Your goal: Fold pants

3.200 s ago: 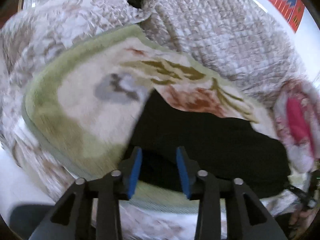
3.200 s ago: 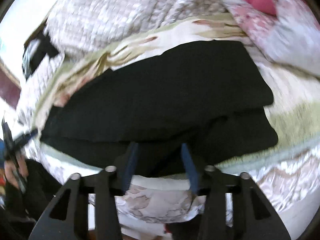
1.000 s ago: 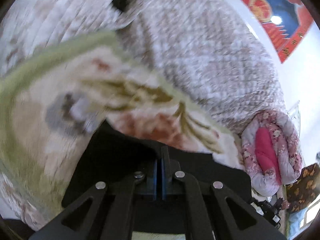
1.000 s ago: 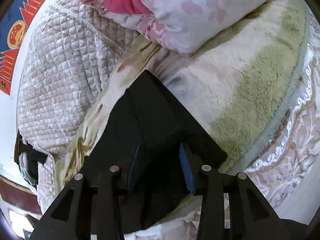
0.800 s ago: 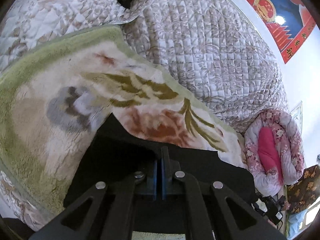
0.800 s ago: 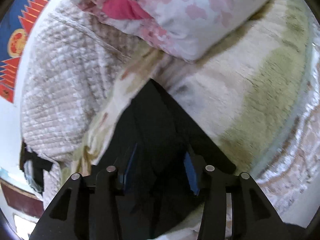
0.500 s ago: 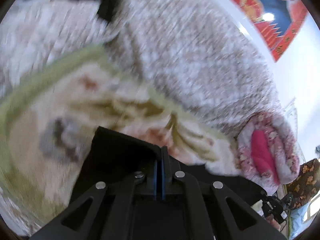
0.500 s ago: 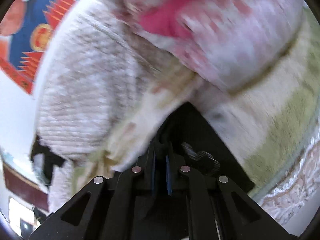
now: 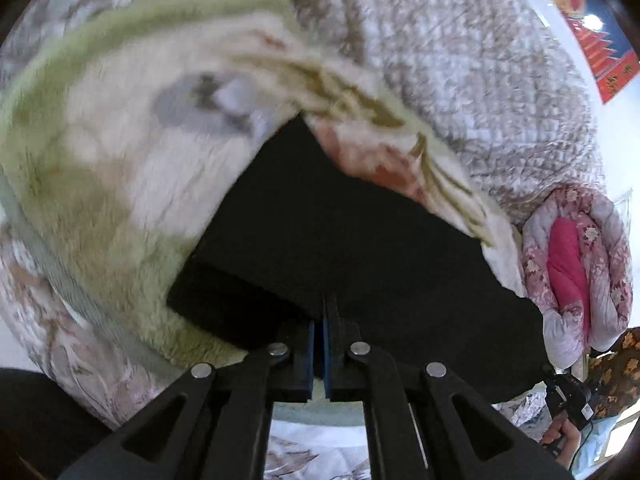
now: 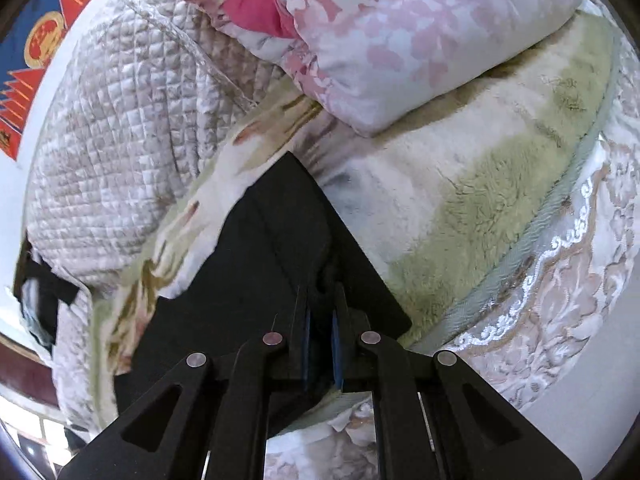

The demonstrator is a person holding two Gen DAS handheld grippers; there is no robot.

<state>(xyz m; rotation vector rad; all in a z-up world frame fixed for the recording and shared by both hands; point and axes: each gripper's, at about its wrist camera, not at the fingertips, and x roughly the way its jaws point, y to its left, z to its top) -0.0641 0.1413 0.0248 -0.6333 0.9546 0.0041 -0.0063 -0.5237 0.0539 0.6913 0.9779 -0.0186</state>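
Black pants (image 10: 276, 264) on fleece blanket (image 10: 472, 184), pink duvet (image 10: 384, 36) beside

This is a bedroom in a home. The work surface is a bed (image 10: 592, 264) covered with a plush fleece blanket (image 10: 492, 184) in cream and green with a flower print, and a pale embroidered spread hangs over the bed's near edge. Toward the far edge, a quilted coverlet (image 9: 472, 68) in a faded floral pattern lies heaped. At the bed's right end sits a rolled pink floral duvet (image 10: 400, 40) with a bright pink lining. On the white wall behind hangs a red and blue decoration (image 10: 36, 44) with a round gold emblem.
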